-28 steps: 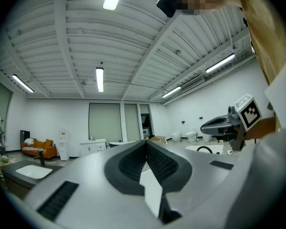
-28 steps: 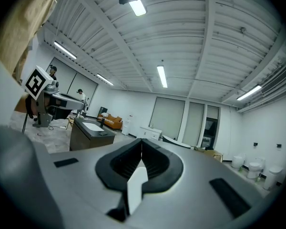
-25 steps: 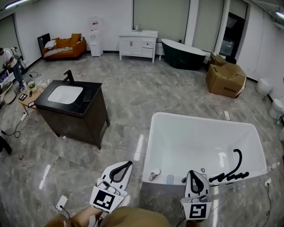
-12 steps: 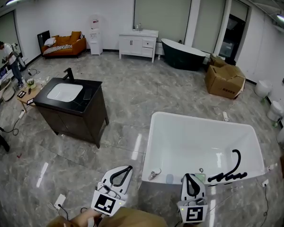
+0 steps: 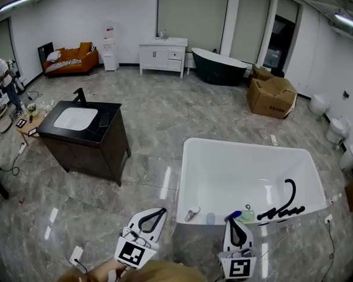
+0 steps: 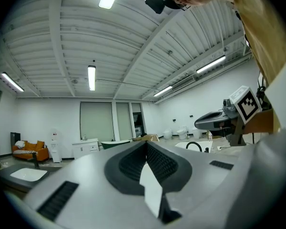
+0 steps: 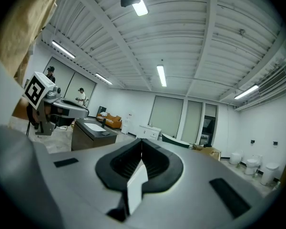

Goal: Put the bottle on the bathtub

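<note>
A small pale-green bottle (image 5: 246, 215) with a blue end rests on the near rim of the white bathtub (image 5: 188, 175), beside the black faucet (image 5: 285, 203). I cannot tell whether it stands or lies. My right gripper (image 5: 234, 221) (image 7: 141, 143) is just short of the rim, its tip right by the bottle, jaws shut with nothing between them. My left gripper (image 5: 160, 204) (image 6: 146, 145) is held left of the tub over the floor, also shut on nothing. Both gripper views look up into the room.
A black vanity (image 5: 82, 135) with a white basin stands left of the tub. Farther off are a cardboard box (image 5: 272, 96), a dark tub (image 5: 219, 66), a white cabinet (image 5: 163, 55) and an orange sofa (image 5: 69, 59). A person (image 5: 1, 78) stands at the far left.
My right gripper has drawn back a little from the tub rim, and the bottle now shows beside its tip. The head view has shifted slightly.
</note>
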{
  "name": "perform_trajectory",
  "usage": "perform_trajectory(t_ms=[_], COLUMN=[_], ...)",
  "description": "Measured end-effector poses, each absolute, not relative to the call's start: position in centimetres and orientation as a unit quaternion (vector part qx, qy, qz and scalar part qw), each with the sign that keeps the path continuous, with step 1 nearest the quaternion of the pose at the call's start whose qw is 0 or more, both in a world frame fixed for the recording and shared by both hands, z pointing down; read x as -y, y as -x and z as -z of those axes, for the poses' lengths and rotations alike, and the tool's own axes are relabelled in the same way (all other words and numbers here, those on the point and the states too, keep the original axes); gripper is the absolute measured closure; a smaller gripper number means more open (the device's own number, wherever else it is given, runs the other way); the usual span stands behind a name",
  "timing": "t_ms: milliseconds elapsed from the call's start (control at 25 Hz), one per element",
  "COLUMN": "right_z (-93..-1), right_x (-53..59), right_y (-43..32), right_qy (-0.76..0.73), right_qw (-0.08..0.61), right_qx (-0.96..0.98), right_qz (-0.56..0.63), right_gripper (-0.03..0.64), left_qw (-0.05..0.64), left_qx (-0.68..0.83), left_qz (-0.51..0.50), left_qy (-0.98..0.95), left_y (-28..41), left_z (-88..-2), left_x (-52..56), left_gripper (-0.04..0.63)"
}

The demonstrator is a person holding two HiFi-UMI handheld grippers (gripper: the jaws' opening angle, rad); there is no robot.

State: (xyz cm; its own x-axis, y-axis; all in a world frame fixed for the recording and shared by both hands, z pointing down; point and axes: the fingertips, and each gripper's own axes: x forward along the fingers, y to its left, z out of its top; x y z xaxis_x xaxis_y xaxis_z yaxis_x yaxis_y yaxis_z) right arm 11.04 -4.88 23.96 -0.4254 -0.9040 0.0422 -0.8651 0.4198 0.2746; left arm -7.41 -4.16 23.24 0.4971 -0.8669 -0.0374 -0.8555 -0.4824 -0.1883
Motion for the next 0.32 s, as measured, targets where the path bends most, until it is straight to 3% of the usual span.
perform_trajectory(t_ms=[320], right_z=[-23.7], right_x=[2.5], right_y=[-10.7], right_qy=[-0.554], right_qw=[0.082], right_qx=[0.823], right_qz=[0.097], right_gripper=[0.611], left_qw=[0.093], left_qx=[-0.477], left_qz=[0.034], left_qy=[0.873], left_y=[7.8], left_z=[-23.1], left_x=[2.1], left_gripper=[0.588])
